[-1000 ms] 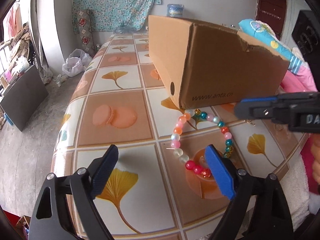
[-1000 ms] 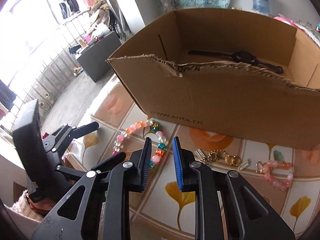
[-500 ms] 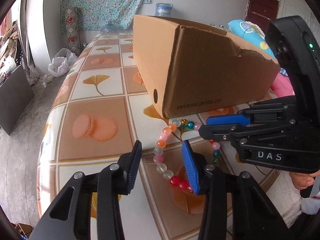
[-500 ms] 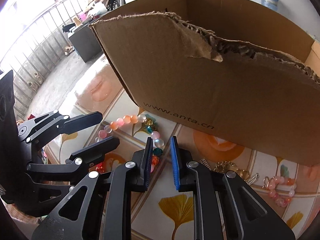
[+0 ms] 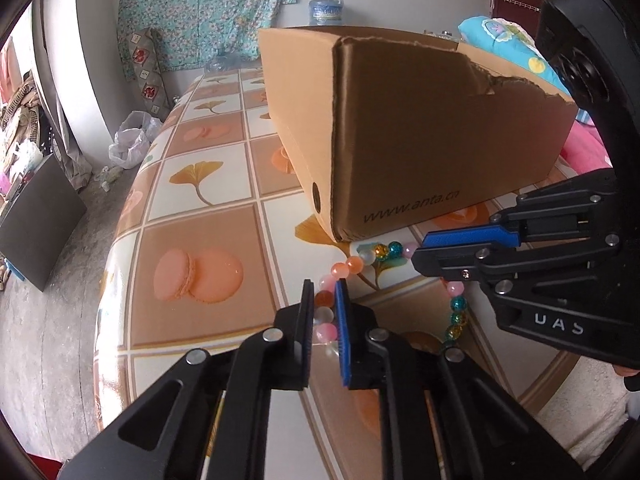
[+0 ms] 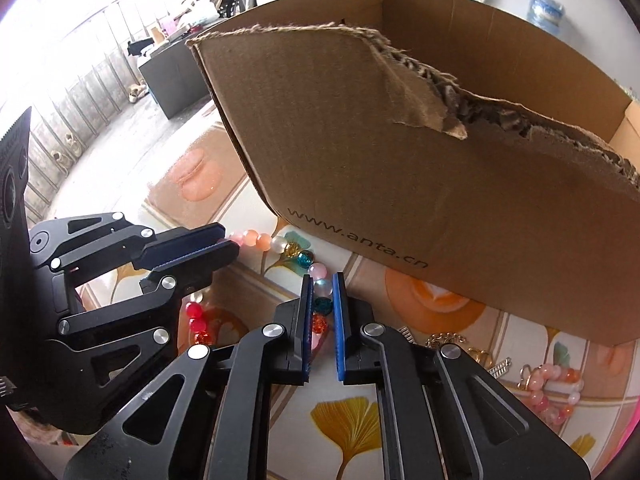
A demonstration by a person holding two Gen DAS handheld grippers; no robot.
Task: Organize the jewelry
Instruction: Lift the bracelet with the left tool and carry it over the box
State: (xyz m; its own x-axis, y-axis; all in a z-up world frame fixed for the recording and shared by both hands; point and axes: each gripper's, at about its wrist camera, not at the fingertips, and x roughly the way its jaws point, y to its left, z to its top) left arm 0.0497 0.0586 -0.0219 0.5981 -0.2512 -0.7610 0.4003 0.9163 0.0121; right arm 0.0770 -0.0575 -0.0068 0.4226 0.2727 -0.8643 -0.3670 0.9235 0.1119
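A bracelet [image 5: 362,257] of pink, orange, clear and teal beads is lying on the ginkgo-print tablecloth [image 5: 192,216] beside a torn cardboard box [image 5: 416,132]. The left gripper [image 5: 325,322] and right gripper [image 6: 322,312] have just been closing and are both pinching its beads

A floral cloth [image 5: 208,12] hangs behind; a plastic bag [image 5: 130,144] lies on the floor.

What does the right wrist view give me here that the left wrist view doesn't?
Only the right wrist view shows the other jewelry: a gold chain and a pink bead bracelet beside the cardboard box.

Only the left wrist view shows a plastic bag on the floor.

Both show the bead bracelet on the tablecloth, with the left tool and right tool each closed on opposite sides of it.
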